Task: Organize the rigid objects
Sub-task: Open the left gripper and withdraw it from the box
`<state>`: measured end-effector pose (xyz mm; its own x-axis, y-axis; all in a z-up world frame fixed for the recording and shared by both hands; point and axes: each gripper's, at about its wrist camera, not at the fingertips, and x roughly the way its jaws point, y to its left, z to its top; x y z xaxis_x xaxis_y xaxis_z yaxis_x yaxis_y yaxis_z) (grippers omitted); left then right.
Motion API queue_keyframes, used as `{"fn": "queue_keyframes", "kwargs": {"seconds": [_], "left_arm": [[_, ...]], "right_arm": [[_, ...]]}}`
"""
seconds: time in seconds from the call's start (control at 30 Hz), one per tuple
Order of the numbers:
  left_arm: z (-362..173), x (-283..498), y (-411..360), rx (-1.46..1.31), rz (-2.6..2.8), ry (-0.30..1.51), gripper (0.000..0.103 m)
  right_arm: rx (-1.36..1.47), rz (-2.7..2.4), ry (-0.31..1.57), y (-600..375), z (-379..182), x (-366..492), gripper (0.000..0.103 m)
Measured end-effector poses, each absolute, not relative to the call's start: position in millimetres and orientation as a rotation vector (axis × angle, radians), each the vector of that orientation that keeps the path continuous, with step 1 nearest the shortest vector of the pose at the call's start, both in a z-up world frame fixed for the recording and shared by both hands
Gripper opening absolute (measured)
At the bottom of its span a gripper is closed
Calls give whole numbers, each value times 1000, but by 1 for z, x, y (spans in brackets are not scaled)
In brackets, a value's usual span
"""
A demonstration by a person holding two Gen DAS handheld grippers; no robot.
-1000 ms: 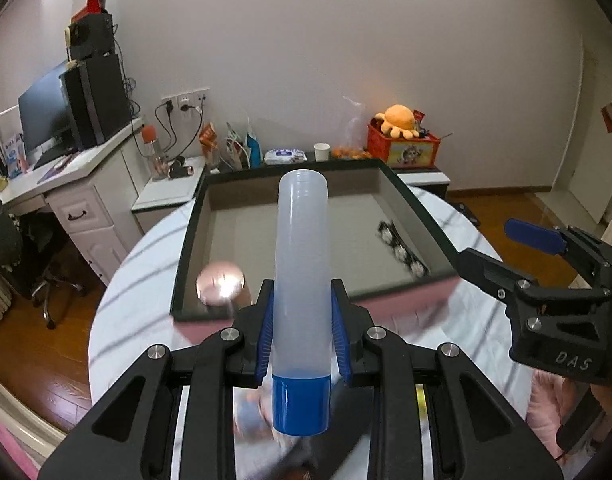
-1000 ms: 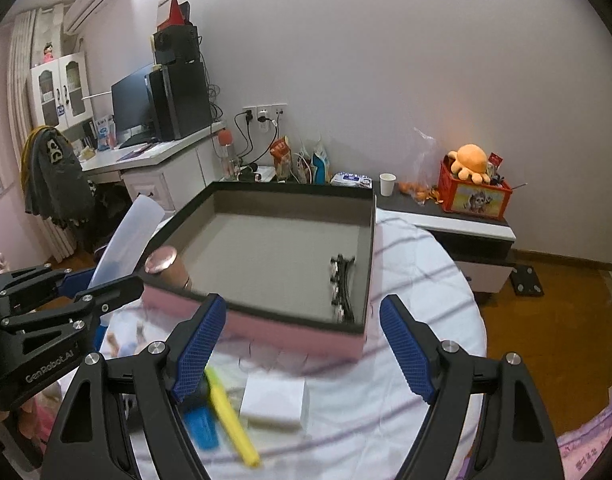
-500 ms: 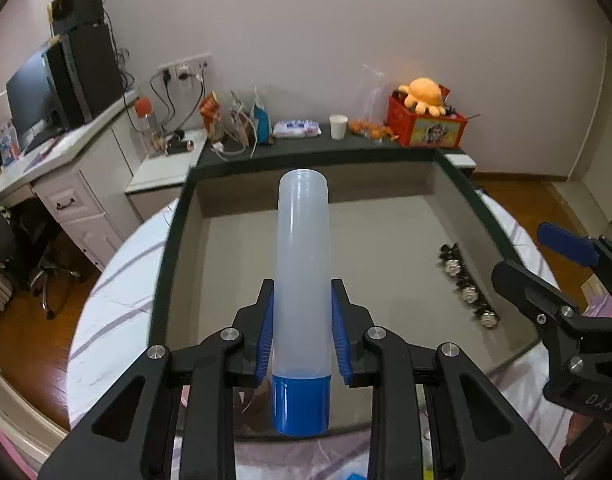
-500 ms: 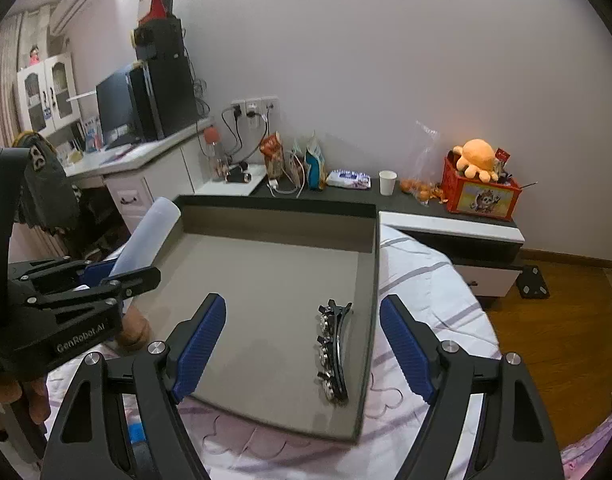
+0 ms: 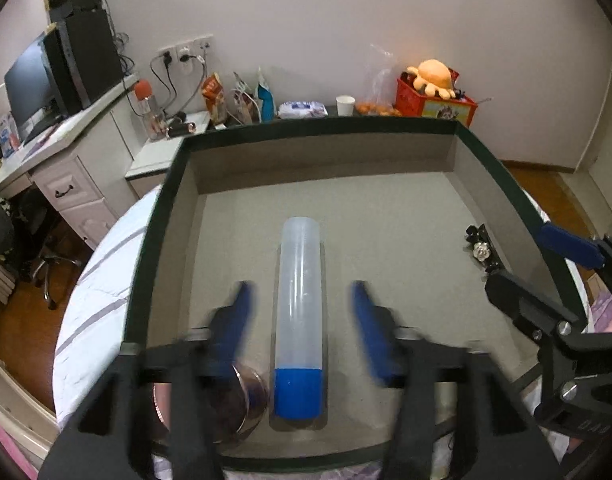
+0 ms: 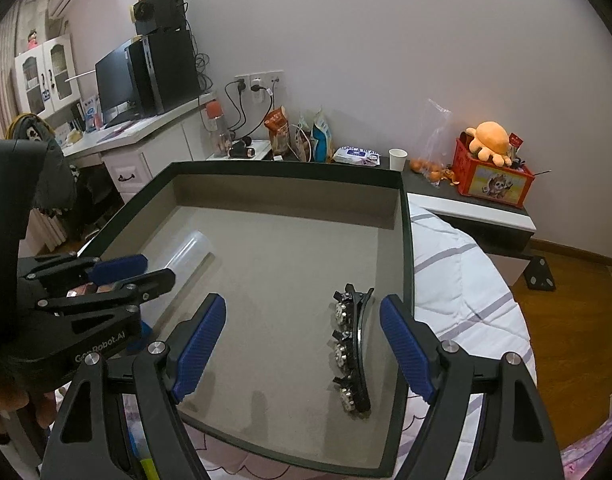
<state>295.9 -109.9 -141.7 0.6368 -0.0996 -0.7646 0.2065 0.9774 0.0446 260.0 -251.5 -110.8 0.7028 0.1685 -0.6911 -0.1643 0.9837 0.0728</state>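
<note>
My left gripper [image 5: 300,320] has just sprung its jaws apart, leaving the translucent plastic tube with a blue cap [image 5: 300,308] lying free between them on the grey tray [image 5: 385,240], long axis toward twelve o'clock. My right gripper [image 6: 302,346] hangs spread and empty, the black jewelled hair clip [image 6: 351,354] toward its one o'clock finger.

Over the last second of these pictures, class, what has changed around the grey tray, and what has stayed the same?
The left gripper carried the translucent plastic tube with the blue cap over the grey tray; its jaws have just been opening, and the tube now lies free on the tray floor between them. The right gripper moved in over the tray too. Unchanged: its jaws stay open and empty, and the black jewelled hair clip stays by the right wall.
</note>
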Motion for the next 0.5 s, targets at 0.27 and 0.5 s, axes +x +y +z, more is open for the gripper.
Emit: {"fn": "queue_keyframes", "kwargs": {"seconds": [0.27, 0.5], "left_arm": [[-112, 268, -101, 139, -139, 779, 94], [-80, 225, -83, 128, -102, 694, 99]], "right_arm": [[1, 177, 745, -249, -95, 243, 81], [-5, 178, 697, -243, -70, 213, 81]]}}
